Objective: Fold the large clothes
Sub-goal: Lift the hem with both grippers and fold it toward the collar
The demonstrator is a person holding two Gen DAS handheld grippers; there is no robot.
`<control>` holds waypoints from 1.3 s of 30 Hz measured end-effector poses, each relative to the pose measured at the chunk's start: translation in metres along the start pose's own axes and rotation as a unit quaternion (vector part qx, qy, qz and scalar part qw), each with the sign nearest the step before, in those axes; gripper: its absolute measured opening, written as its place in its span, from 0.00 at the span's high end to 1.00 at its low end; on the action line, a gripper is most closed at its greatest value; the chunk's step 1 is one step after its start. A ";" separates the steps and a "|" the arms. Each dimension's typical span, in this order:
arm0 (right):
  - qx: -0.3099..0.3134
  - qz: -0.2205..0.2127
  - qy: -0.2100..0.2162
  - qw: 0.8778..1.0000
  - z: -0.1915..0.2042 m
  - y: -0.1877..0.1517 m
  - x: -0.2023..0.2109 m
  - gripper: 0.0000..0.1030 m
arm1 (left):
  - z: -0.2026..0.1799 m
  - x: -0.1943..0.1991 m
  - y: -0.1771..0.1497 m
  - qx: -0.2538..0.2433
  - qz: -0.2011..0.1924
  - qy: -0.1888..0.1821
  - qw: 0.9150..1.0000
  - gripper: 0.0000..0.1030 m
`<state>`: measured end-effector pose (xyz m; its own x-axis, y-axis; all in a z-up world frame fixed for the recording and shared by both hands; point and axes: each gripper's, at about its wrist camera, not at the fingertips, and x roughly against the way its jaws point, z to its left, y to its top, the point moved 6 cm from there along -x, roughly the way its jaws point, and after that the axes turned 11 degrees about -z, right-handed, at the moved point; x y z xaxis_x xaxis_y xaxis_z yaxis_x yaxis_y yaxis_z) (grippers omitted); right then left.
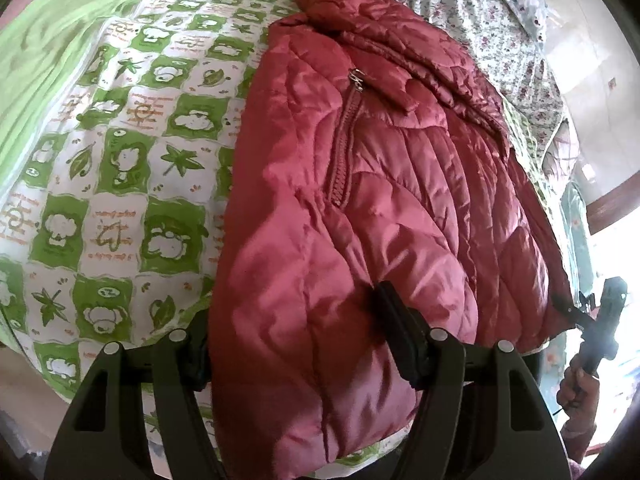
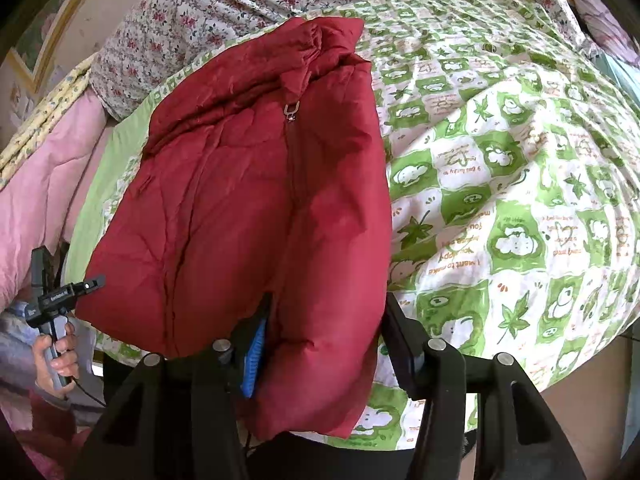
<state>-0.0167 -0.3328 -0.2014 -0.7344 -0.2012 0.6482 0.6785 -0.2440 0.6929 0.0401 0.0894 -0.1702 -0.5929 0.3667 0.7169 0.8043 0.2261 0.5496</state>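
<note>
A dark red quilted jacket (image 1: 360, 184) lies zipped on the bed, collar at the far end. My left gripper (image 1: 292, 312) straddles the near hem. One finger dents the padding and the other presses the jacket's left edge. In the right wrist view the jacket (image 2: 248, 200) has its near right hem pinched in my right gripper (image 2: 326, 304), between a blue pad (image 2: 252, 364) and the opposite finger. Each view shows the other gripper at the jacket's far corner, in a hand: right gripper (image 1: 592, 308), left gripper (image 2: 68, 280).
A green and white patterned quilt (image 1: 120, 168) covers the bed under the jacket. A floral sheet (image 2: 224, 4) is bunched at the far end. A pink blanket (image 2: 44, 184) lies at the bed's side. The bed's near edge runs just below the hem.
</note>
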 end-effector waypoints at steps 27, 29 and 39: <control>0.000 -0.048 0.057 0.997 0.019 0.016 0.016 0.73 | -0.033 0.026 0.013 -0.037 -0.047 -0.046 0.997 0.82; -0.005 -0.056 0.068 0.996 0.022 0.022 0.020 0.73 | -0.036 0.032 0.018 -0.037 -0.058 -0.052 0.996 0.83; -0.014 -0.097 0.104 0.990 0.034 0.062 0.036 0.74 | -0.060 0.060 0.062 -0.045 -0.124 -0.077 0.988 0.84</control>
<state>-0.0002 -0.3230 -0.1248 -0.8411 -0.3383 0.4221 0.5250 -0.3227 0.7876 0.0517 0.0714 -0.0671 -0.7523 0.4443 0.4864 0.6248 0.2468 0.7408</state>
